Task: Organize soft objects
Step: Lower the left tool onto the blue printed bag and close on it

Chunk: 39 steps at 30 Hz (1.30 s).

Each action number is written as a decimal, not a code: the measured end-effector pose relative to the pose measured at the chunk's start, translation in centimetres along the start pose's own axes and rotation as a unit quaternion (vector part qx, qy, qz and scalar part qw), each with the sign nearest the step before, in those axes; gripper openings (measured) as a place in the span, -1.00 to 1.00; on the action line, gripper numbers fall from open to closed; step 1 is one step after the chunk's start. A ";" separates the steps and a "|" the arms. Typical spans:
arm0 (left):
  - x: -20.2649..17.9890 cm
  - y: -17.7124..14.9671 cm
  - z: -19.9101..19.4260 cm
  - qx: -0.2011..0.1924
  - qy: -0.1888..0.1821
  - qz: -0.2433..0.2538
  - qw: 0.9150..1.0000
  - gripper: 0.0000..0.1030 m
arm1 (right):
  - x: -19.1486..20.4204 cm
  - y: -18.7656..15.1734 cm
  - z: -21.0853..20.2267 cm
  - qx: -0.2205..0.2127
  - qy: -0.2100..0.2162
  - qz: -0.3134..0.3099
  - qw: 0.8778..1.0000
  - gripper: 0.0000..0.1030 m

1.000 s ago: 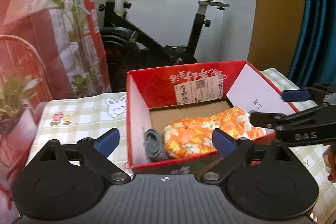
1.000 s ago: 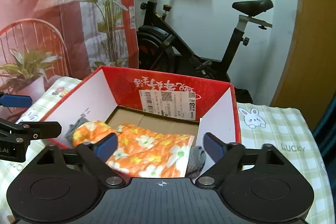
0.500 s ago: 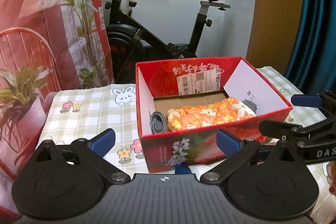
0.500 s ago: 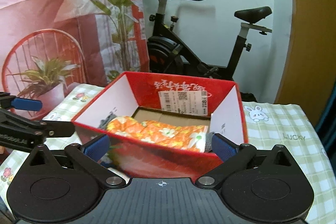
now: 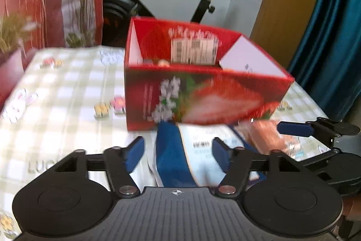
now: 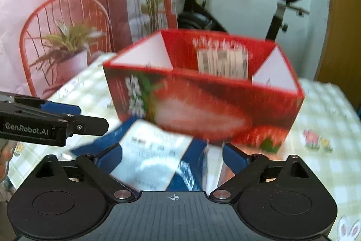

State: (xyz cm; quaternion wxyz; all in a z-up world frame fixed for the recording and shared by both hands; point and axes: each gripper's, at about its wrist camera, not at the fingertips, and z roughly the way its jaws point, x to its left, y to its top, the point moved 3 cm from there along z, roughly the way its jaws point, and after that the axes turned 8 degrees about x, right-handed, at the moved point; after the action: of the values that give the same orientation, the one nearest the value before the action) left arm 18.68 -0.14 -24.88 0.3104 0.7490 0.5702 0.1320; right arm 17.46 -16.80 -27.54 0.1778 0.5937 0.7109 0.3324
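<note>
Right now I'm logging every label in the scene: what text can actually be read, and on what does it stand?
"GenRobot.AI": on the left gripper, right-wrist view.
"LUC", cut off: on the checked tablecloth.
Red box: script and barcode label blurred, unreadable.
Blue and white package: print blurred, unreadable.

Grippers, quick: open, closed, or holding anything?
Left gripper: open, just been closing, blue-and-white pack between its fingers, not gripped.
Right gripper: open, just been closing, same pack between its fingers, not gripped.
</note>
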 end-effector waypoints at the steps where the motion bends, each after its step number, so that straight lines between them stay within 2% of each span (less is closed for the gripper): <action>1: 0.2 -0.3 0.4 0.006 -0.004 -0.004 1.000 0.05 | 0.0 -0.4 0.4 0.007 0.003 0.004 1.000 0.62; 3: 0.5 -0.9 1.3 0.018 -0.011 -0.013 1.000 -0.03 | -0.1 -0.9 1.1 0.018 0.008 0.011 1.000 0.56; 8: 1.4 -1.7 2.7 0.033 -0.010 -0.019 0.999 -0.06 | -0.8 -2.0 2.7 0.040 0.023 0.030 0.998 0.34; 22: 1.7 -2.5 3.7 0.029 -0.027 -0.034 0.999 -0.07 | -1.0 -2.5 3.6 0.042 0.041 0.036 0.998 0.32; 28: 1.7 -2.6 3.5 0.023 -0.031 -0.033 0.999 -0.24 | -0.9 -2.5 3.6 0.043 0.045 0.037 0.997 0.24; 39: 1.9 -2.8 3.5 0.017 -0.033 -0.035 0.999 -0.29 | -1.0 -2.6 3.7 0.042 0.055 0.046 0.997 0.20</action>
State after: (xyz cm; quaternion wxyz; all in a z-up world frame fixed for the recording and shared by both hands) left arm 19.05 0.97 -29.62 0.3204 0.7376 0.5881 0.0867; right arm 18.19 -17.00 -32.06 0.0977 0.6134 0.7051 0.3421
